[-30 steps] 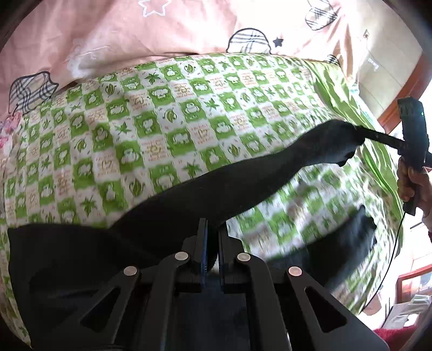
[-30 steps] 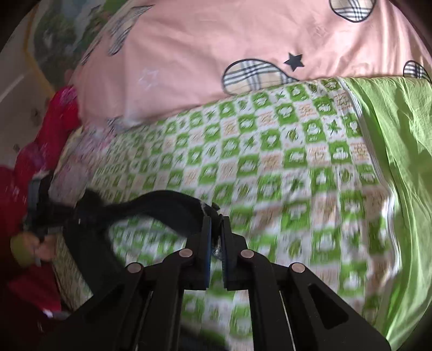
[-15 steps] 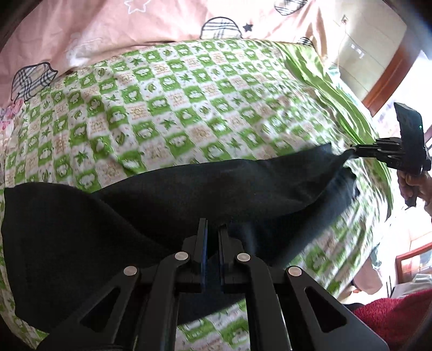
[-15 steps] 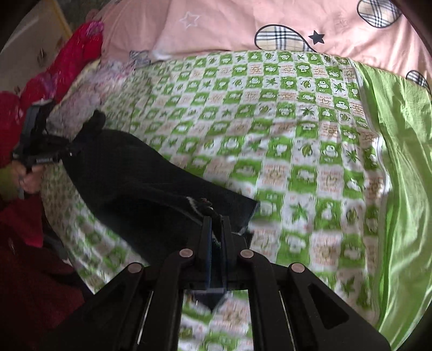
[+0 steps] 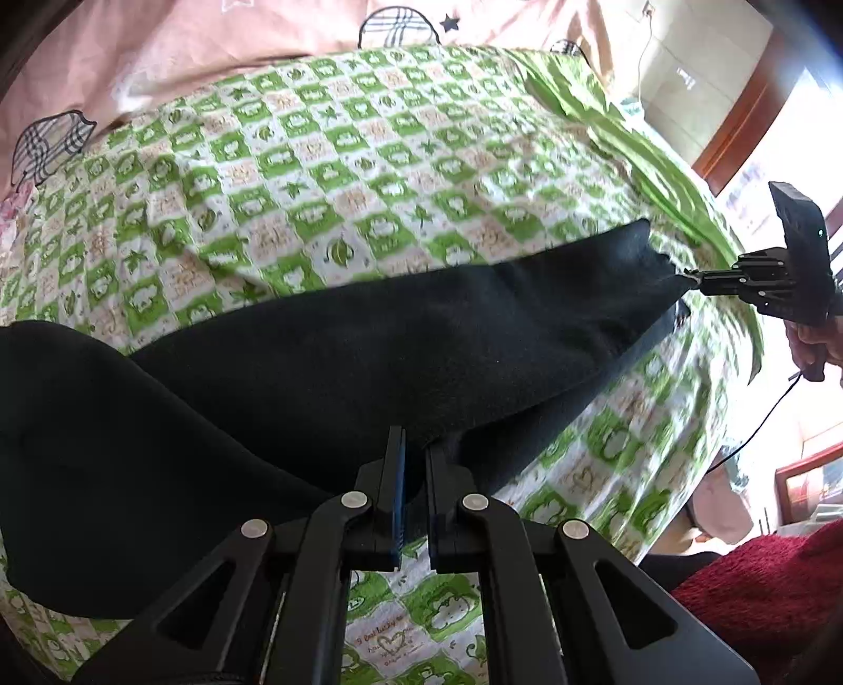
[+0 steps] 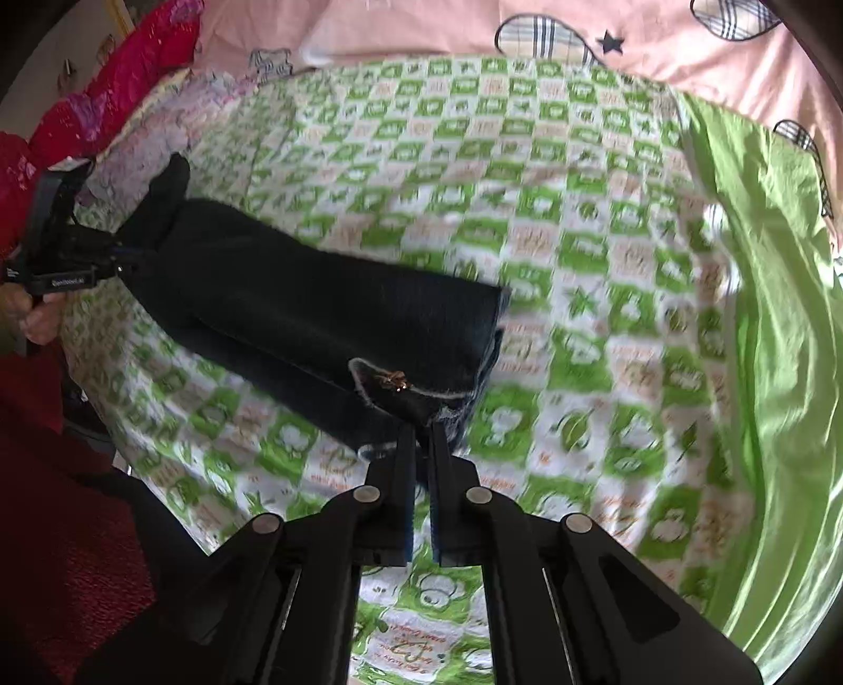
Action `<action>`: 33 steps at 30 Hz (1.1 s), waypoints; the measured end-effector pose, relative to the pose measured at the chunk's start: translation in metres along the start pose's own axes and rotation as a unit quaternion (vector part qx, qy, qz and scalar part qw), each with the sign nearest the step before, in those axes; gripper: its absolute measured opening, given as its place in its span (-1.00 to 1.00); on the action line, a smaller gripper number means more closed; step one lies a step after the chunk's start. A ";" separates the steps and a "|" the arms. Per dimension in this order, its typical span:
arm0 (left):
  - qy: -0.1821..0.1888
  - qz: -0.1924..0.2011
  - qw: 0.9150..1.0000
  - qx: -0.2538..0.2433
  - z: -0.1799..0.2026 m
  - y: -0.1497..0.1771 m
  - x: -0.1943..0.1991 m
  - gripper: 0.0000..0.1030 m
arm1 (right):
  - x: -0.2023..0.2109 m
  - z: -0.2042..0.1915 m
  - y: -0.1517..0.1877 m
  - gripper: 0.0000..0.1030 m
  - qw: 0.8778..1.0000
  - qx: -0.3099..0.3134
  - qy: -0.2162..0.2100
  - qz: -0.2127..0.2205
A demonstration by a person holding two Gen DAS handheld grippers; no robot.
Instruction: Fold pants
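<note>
Pants (image 5: 369, 337): 1 pair, black, stretched long across the near part of the bed (image 5: 326, 174), held at both ends, legs lying one over the other.
Left gripper (image 5: 413, 463): fingers clamped on the pants' wide end, at the left of the bed.
Right gripper (image 6: 420, 437): fingers clamped on the pants' hem end, just beside a small gold ornament (image 6: 394, 378) and a pale frayed edge.
Bed cover: green-and-white check, plain green strip (image 6: 780, 326) at the far right.
Quilt (image 5: 211, 47): pink, plaid shapes and stars, at the far side.
Red fabric (image 6: 105, 79): far left.
</note>
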State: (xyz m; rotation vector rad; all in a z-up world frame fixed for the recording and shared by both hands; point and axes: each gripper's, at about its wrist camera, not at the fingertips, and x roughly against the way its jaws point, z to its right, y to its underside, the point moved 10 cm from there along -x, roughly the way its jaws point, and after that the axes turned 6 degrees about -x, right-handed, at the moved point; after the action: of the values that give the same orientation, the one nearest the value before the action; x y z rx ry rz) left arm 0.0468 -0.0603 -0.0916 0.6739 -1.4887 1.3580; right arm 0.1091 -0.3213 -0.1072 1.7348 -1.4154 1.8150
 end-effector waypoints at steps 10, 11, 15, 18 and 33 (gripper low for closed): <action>-0.001 -0.034 0.999 0.007 0.000 0.025 -0.021 -0.75 | -0.014 0.001 0.023 -0.93 0.999 -0.018 0.014 -0.046; 0.002 -0.034 0.999 0.012 -0.001 0.026 -0.019 -0.72 | -0.010 0.000 0.021 -0.92 0.999 -0.026 0.007 -0.043; -0.001 -0.027 0.999 0.046 -0.014 0.034 -0.004 -0.25 | 0.011 -0.006 0.004 -0.54 0.998 -0.059 -0.010 -0.006; -0.010 -0.020 0.996 0.088 -0.032 0.041 0.010 -0.14 | 0.021 -0.018 -0.016 -0.10 0.995 -0.084 -0.040 0.036; -0.084 -0.009 0.944 0.318 -0.173 0.018 0.060 0.38 | -0.054 -0.202 -0.085 -0.10 0.981 0.005 -0.193 0.007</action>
State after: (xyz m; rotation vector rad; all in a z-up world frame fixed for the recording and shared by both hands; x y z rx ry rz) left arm 0.0587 0.1208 -0.0617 1.2282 -1.1498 1.8204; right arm 0.0608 -0.1029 -0.0779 2.1751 -1.5585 1.5478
